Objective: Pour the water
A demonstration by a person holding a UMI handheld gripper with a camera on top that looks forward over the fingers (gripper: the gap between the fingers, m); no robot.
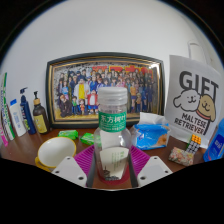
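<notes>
Gripper point(111, 168): two pale fingers are seen at the bottom of the view, each lined with a magenta pad point(84, 158) on its inner face.
Jaw state: clenched on the bottle; both pads are pressed against its lower sides, with no gap seen at either side.
Bottle point(112, 135): a clear plastic water bottle is held upright between the jaws, its base hidden between the fingers. A green label with white characters is wrapped round its upper body, and a pale screw cap point(112, 97) is seated on top.
Table point(25, 152): a brown wooden surface is seen beyond the jaws and to either side.
Bowl point(55, 152): a white bowl with a yellow outside is placed just left of the left finger.
Framed photo point(105, 88): a group picture in a gilt frame is stood against the wall, straight beyond the jaws and behind the bottle.
Toiletry bottles point(27, 113): several slim bottles are lined up far left of the jaws, beside the frame.
Gift bag point(193, 102): a white bag printed "GIFT" with a cartoon dog is stood beyond and right of the right finger.
Blue packet point(152, 135): blue wrapping is laid between the bottle and the bag.
Wall point(110, 35): a plain pale wall is seen behind everything.
</notes>
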